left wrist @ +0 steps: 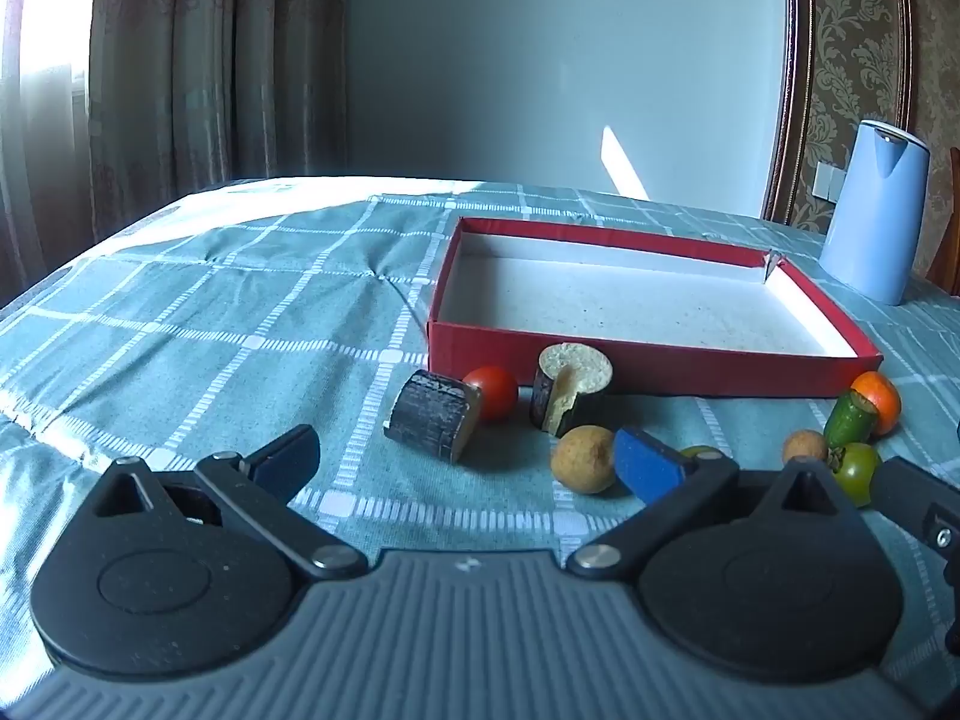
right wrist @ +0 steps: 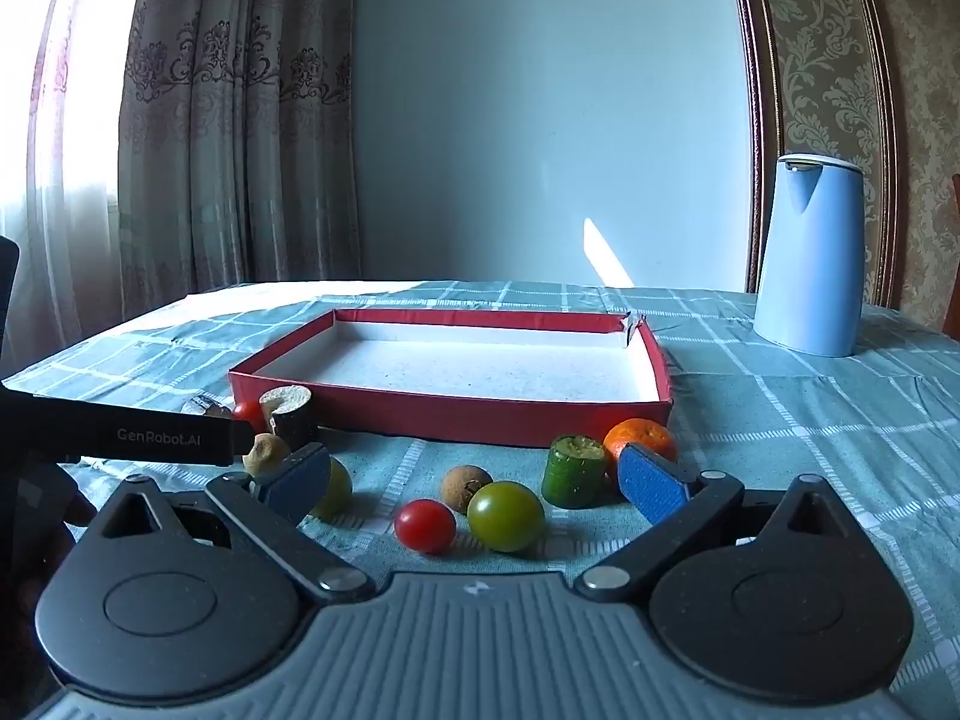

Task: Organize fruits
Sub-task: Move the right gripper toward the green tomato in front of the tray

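An empty red box (left wrist: 654,369) (right wrist: 480,414) with a white floor sits on the checked tablecloth. In front of it lie two dark cane pieces (left wrist: 435,423) (left wrist: 570,396), a red tomato (left wrist: 493,391), a brown longan (left wrist: 583,459), a second longan (left wrist: 804,446), a green tomato (left wrist: 858,471), a cucumber piece (left wrist: 849,417) and an orange (left wrist: 879,402). My left gripper (left wrist: 468,462) is open and empty, just short of the cane pieces. My right gripper (right wrist: 474,480) is open and empty around a red tomato (right wrist: 425,525), green tomato (right wrist: 505,515), longan (right wrist: 465,487) and cucumber piece (right wrist: 573,471).
A light blue kettle (left wrist: 873,222) (right wrist: 807,258) stands at the back right of the table. Curtains hang at the left, a wall is behind. The left gripper's body (right wrist: 120,435) reaches in from the left in the right wrist view.
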The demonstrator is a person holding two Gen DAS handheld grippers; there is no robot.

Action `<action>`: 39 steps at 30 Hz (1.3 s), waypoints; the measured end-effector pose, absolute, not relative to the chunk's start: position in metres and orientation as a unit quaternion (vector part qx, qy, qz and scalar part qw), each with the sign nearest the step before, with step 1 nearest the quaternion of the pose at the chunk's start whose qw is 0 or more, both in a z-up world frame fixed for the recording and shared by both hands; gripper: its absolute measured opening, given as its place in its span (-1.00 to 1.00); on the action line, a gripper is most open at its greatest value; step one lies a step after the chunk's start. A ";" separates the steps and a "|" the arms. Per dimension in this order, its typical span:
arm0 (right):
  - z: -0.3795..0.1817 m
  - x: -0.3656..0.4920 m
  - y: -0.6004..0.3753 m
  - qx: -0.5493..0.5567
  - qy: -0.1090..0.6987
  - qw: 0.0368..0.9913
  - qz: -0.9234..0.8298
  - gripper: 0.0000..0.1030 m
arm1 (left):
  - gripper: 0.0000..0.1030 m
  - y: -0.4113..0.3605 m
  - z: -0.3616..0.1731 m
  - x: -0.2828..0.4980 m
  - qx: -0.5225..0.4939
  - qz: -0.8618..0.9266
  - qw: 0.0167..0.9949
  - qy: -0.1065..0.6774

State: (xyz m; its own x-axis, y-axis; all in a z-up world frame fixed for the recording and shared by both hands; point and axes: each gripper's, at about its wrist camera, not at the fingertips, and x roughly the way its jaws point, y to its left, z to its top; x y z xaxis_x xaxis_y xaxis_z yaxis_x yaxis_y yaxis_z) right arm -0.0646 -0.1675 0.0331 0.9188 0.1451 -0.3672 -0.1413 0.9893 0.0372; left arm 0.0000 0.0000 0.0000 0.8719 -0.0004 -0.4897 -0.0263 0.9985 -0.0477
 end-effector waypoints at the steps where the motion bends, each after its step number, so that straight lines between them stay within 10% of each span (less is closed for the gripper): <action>1: 0.033 -0.064 -0.169 0.008 0.188 0.979 0.073 0.99 | 1.00 0.000 0.000 0.000 -0.027 0.007 0.967 0.253; 39: 0.034 -0.071 -0.176 0.023 0.187 0.979 0.074 1.00 | 1.00 0.002 -0.002 0.001 -0.037 0.012 0.967 0.253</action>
State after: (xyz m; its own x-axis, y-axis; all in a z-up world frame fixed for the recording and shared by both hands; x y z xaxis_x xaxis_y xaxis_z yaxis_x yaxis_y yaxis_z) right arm -0.0708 -0.1758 0.0337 0.9194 0.1527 -0.3624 -0.1355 0.9881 0.0726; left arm 0.0006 0.0023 -0.0019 0.8717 0.0043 -0.4900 -0.0416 0.9970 -0.0652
